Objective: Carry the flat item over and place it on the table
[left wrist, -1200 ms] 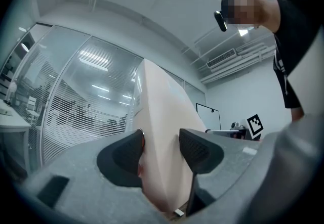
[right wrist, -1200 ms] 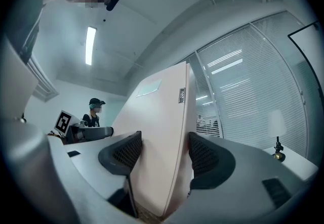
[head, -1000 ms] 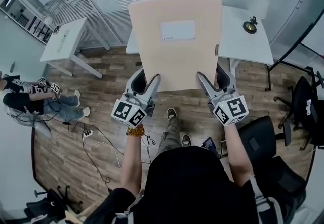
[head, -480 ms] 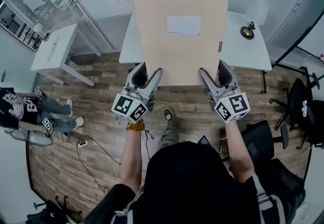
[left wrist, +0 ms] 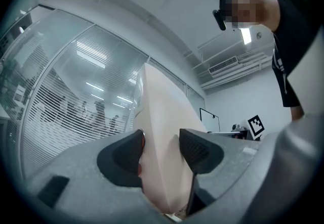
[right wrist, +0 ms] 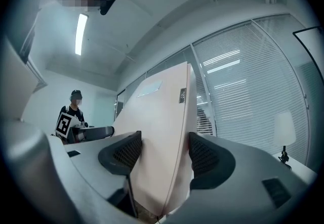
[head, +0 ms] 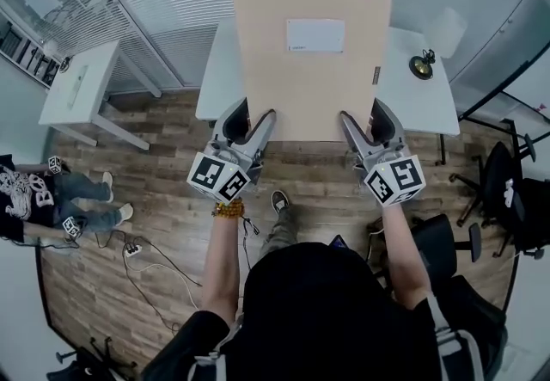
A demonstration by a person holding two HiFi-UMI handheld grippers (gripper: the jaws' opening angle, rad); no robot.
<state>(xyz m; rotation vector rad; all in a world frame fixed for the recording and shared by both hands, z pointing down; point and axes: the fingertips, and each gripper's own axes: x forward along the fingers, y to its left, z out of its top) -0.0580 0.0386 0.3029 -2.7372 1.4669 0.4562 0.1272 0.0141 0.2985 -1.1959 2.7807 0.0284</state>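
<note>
A flat beige board (head: 311, 61) with a white label hangs in the air over the white table (head: 423, 100), covering the table's middle. My left gripper (head: 252, 123) is shut on the board's near left corner and my right gripper (head: 363, 123) is shut on its near right corner. In the left gripper view the board (left wrist: 163, 132) runs up between both pads of the gripper (left wrist: 161, 151). In the right gripper view the board (right wrist: 162, 127) stands between the jaws of the gripper (right wrist: 162, 153), a small dark tag on its edge.
A small round dark object (head: 421, 67) stands on the table's right part. A second white table (head: 76, 87) is at the left. Glass walls with blinds run behind. A seated person (head: 51, 199) is at far left, cables (head: 150, 255) on the wood floor, office chairs (head: 507, 190) at right.
The board and both grippers have come further over the white table, which now fills more of the head view. The grip on the board is unchanged.
</note>
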